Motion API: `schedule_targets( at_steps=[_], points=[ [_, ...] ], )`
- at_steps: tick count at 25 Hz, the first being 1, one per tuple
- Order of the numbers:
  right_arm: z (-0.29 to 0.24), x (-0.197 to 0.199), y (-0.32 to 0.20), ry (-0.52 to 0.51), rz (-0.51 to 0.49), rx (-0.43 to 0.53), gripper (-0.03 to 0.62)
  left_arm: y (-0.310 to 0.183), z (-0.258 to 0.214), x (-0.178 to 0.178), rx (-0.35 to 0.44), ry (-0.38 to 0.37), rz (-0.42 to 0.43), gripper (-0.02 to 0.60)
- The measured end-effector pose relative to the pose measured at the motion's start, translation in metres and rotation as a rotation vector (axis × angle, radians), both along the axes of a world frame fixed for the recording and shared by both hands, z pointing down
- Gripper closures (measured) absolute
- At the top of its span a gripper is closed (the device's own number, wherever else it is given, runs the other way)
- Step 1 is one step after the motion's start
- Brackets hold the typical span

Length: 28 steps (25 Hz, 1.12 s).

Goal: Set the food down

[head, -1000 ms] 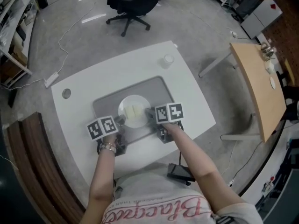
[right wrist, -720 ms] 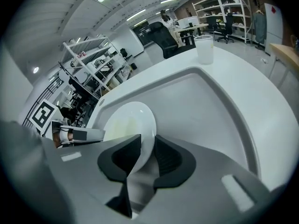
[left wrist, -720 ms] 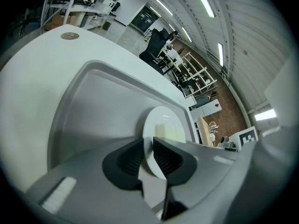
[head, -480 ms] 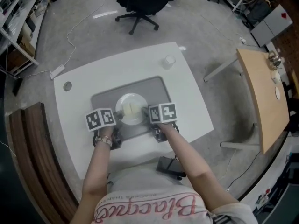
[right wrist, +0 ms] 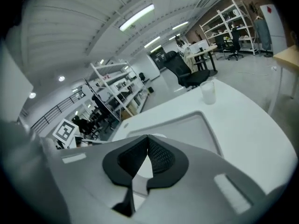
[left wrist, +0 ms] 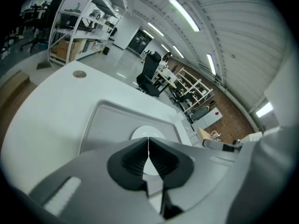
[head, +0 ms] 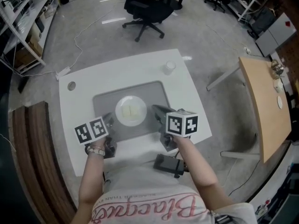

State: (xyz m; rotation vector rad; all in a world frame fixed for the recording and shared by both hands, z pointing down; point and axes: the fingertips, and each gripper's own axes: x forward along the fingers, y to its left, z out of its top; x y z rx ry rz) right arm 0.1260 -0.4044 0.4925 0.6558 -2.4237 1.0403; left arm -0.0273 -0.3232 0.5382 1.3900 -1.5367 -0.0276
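At centre frame, the food (head: pixel 129 111) rests on its plate (head: pixel 140 119) on the grey tray (head: pixel 103 101), so the setting-down looks done. The left gripper (head: pixel 108 121) is closing on nothing and the right gripper (head: pixel 155 108) is shut and empty; next, both likely pull clear.

Head view steeply down over table (head: pixel 140 64); both gripper views low, toward shared plate (head: pixel 120 118).

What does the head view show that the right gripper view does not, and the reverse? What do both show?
Only the head view shows the food on the plate. Only the right gripper view shows the right gripper with jaws shut, nothing between them, and the ceiling lights. Both show the cup, the grey tray and the white table.
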Motion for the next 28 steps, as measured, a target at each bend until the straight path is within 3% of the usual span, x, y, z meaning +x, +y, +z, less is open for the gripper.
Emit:
schedule_targets(
  at_steps=[5, 9, 12, 18, 24, 28],
  points=[
    [-0.087, -0.002, 0.029, -0.263, -0.072, 0.127, 0.592, 0.007, -0.067, 0.012, 0.208, -0.146, 0.038, 0.581],
    [-0.115, 0.002, 0.051, -0.297, -0.11, 0.229, 0.592, 0.013, -0.124, 0.025, 0.394, -0.297, 0.075, 0.581],
    [-0.127, 0.002, 0.068, -0.321, -0.151, 0.274, 0.592, 0.02, -0.15, 0.033, 0.488, -0.353, 0.09, 0.581],
    [-0.149, -0.004, 0.094, -0.327, -0.246, 0.45, 0.592, 0.037, -0.181, 0.039, 0.611, -0.404, 0.068, 0.581],
    [-0.168, -0.005, 0.103, -0.395, -0.278, 0.519, 0.594, 0.041, -0.207, 0.047, 0.706, -0.456, 0.061, 0.581],
    [-0.175, -0.003, 0.106, -0.406, -0.279, 0.555, 0.593, 0.043, -0.212, 0.054, 0.724, -0.473, 0.069, 0.581]
  ],
)
